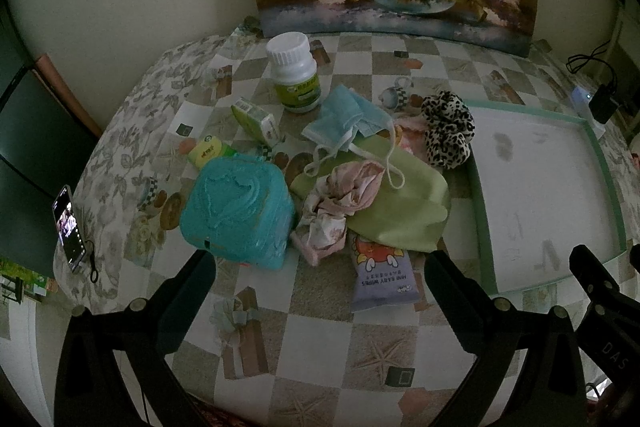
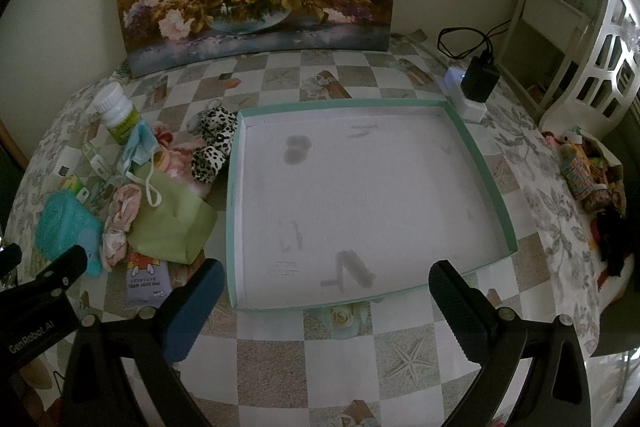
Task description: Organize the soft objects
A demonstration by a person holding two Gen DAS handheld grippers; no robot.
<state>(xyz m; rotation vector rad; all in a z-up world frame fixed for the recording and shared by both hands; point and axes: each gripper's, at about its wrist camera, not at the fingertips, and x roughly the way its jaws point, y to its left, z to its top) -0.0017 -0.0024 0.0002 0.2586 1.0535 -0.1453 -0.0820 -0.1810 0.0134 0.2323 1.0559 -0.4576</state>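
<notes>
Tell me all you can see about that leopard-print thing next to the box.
The leopard-print scrunchie is a puffy ring of gathered fabric, white with black spots, bunched into soft folds. It lies loose on the checked tablecloth, right against the outer left wall of the shallow green-edged box, and nothing grips it. A pink fabric item peeks out beside it, and the light green cloth lies just in front of it. In the right wrist view it looks doubled over, in two lumps.

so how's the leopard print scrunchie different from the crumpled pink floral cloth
The leopard print fabric scrunchie is black-spotted on cream; the crumpled pink floral cloth is pale pink with faint flowers. The scrunchie forms a puffy ring beside the shallow teal-rimmed white tray; the cloth lies bunched, overlapping the light green cloth. Both are soft and outside the tray.
</notes>
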